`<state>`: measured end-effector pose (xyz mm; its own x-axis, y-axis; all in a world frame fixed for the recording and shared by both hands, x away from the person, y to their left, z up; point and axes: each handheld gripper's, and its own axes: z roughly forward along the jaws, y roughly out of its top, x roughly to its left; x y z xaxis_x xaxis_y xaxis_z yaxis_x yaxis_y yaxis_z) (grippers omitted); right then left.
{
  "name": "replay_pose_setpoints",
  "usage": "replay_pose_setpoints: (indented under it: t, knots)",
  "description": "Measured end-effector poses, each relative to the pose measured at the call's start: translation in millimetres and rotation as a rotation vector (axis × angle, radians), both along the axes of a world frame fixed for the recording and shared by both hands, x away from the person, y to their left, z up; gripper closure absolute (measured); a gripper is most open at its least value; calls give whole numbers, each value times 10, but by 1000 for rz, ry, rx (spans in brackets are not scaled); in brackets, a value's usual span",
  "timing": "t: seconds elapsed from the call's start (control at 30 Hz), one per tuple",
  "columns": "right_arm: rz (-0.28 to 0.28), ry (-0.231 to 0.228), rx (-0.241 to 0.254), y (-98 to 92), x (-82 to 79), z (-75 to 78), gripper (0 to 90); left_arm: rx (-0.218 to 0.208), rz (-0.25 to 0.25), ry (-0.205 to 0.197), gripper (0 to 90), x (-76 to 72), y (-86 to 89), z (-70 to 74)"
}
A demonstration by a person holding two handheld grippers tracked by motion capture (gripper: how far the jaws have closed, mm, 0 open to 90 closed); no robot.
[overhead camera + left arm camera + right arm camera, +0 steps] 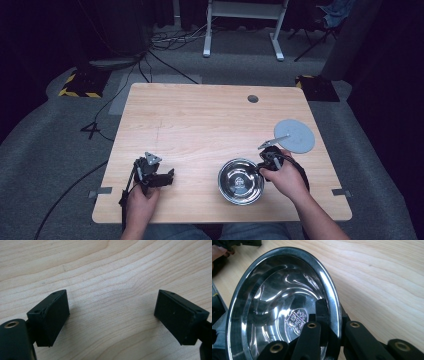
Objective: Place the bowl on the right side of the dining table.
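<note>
The tabletop [200, 120] is pale wood with a small round hole [253, 98] near its far edge, right of the middle; it stands on grey carpet with cables and a white frame beyond it

A shiny metal bowl [240, 181] sits near the tabletop's near edge, right of the middle, mouth up in the high view. It is round, so it has no long axis to speak of; a stamped mark shows at the centre of its floor. In the right gripper view the bowl [279, 302] looks tilted, its hollow facing the camera and its rim running up from the jaws

A flat grey disc [295, 135] lies on the tabletop to the right and a little farther off than the bowl, just beyond the right gripper

The right gripper [263, 167] is held in the right hand [286, 179] at the bowl's right side. Its jaws are clamped on the rim of the bowl: one jaw sits inside the hollow, the other outside against the wall, with the rim passing between them

The left gripper [170, 176] is held in the left hand [141, 201] near the near left corner, well apart from the bowl, pointing right. Its jaws stand wide apart over bare wood, with nothing between them
</note>
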<state>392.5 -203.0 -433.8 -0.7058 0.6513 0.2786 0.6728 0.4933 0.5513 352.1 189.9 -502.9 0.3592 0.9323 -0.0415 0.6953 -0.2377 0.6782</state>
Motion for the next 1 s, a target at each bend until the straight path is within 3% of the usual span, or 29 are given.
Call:
replay_pose_setpoints:
  t: [0.43, 1.0]
  knots:
    - [-84, -27, 4, -297, 150, 100, 868, 2, 1, -3, 126, 4, 0, -1]
    - [-215, -83, 3, -695, 499, 344, 868, 2, 1, -3, 126, 4, 0, -1]
